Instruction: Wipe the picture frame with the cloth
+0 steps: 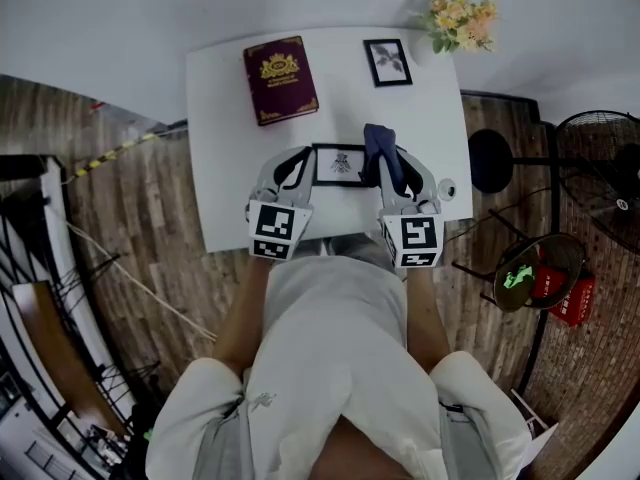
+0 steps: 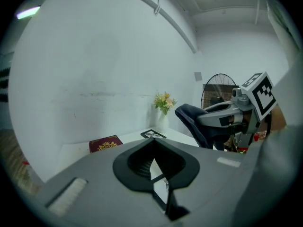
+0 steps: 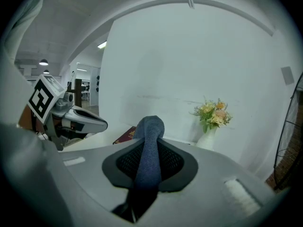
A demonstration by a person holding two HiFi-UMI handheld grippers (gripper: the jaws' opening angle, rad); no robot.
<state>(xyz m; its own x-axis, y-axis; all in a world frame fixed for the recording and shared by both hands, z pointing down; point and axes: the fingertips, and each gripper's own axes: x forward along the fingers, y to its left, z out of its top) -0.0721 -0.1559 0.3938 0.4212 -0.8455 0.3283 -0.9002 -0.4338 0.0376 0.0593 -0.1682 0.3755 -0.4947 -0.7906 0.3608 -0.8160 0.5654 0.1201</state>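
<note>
In the head view a black picture frame [image 1: 340,163] with a small drawing is held over the near part of the white table [image 1: 225,168]. My left gripper [image 1: 298,168] is shut on its left edge. In the left gripper view the frame's [image 2: 159,188] edge runs between the jaws of that gripper [image 2: 154,165]. A dark blue cloth [image 1: 379,150] hangs at the frame's right side, with my right gripper [image 1: 388,173] shut on it. The right gripper view shows the cloth [image 3: 149,148] clamped in the gripper [image 3: 149,167] and sticking up past the fingertips.
A maroon book [image 1: 280,79] lies at the table's far left, and a second small frame [image 1: 388,63] at the far middle. A vase of flowers [image 1: 458,18] stands at the far right corner. To the right of the table are a black stool [image 1: 489,160] and a fan [image 1: 603,163].
</note>
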